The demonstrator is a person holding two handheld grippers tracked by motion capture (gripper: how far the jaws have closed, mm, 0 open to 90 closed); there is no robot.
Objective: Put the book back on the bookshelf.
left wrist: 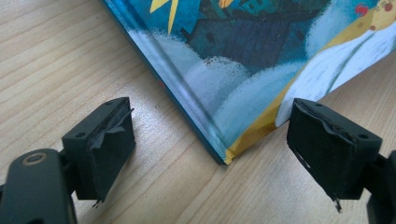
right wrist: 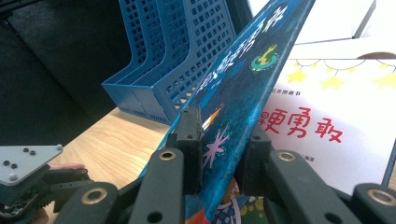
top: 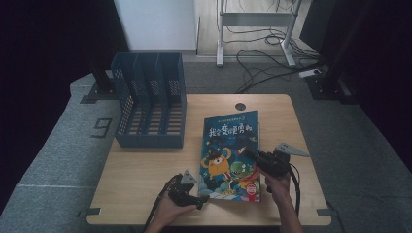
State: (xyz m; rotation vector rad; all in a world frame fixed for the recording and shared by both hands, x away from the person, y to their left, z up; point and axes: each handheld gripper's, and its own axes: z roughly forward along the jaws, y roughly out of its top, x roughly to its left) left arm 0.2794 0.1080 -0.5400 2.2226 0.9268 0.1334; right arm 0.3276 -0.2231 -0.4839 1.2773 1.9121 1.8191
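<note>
A picture book [top: 228, 145] with a blue cartoon cover lies on the wooden table [top: 136, 170]. My right gripper [top: 250, 155] is shut on the free edge of the front cover. In the right gripper view the cover [right wrist: 243, 88] stands tilted up between the jaws of the right gripper [right wrist: 219, 140], and a white title page [right wrist: 336, 116] shows beneath it. My left gripper [top: 201, 201] rests at the book's near left corner. In the left gripper view the left gripper [left wrist: 210, 149] is open, its pads [left wrist: 107, 140] on either side of the spine corner of the book [left wrist: 243, 51] without touching it.
A blue mesh file rack [top: 150, 102] with three slots stands at the table's back left, also seen as the file rack [right wrist: 173, 60] behind the lifted cover. A round cable hole [top: 240, 106] sits near the far edge. Cables lie on the floor beyond the table.
</note>
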